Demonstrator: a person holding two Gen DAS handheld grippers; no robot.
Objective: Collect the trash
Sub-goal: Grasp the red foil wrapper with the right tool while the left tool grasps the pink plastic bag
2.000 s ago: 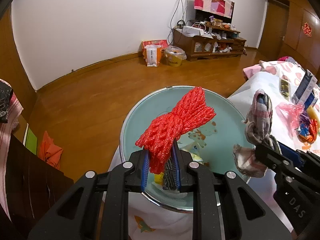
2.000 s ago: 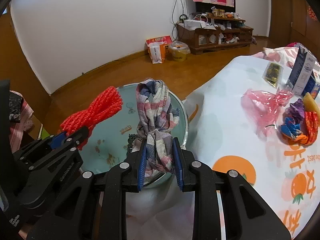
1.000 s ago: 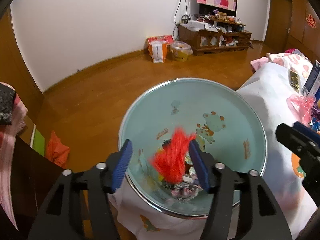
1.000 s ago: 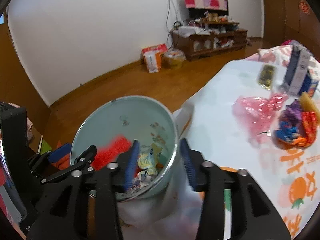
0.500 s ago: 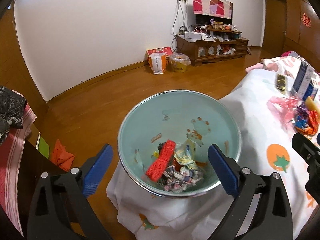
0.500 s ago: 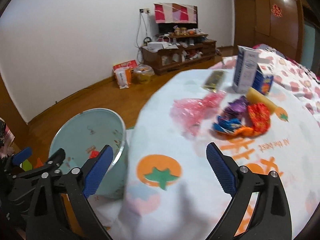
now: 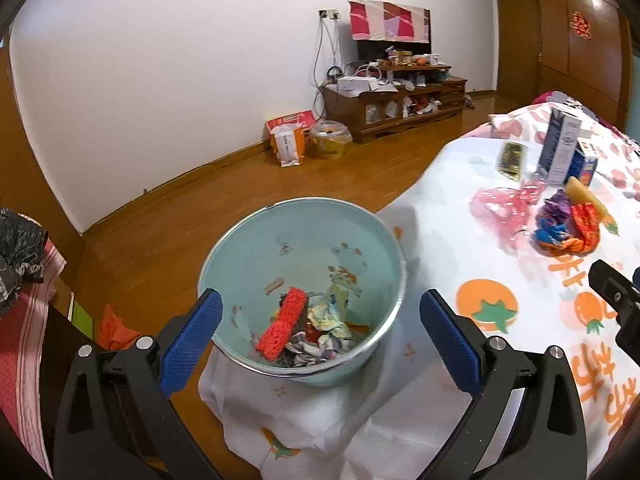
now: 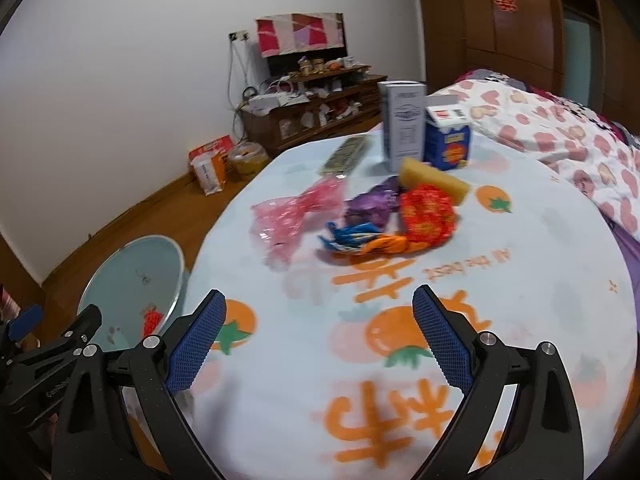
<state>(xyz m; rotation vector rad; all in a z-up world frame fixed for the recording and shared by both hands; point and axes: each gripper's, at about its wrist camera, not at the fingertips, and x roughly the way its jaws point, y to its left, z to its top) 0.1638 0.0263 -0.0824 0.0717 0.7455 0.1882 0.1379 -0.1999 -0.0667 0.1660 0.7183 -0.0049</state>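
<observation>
Covering table [image 8: 520, 280], fruit-print cloth [image 8: 400, 336]

Legible text: one phrase only.
Tablecloth [image 8: 520, 280] is showing "All the best", printed upside down beside large orange characters; carton [image 8: 404, 128] print is staying too small to read.

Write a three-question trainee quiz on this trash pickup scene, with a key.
1. True or false: the left gripper is shut on the red foam net.
2. Where does the net lie? A) on the tablecloth B) in the bin C) on the floor
3. Fill in: the pink plastic bag lies on the ____.

Key: 1 false, both it and the right gripper are open; 2 B; 3 tablecloth.
</observation>
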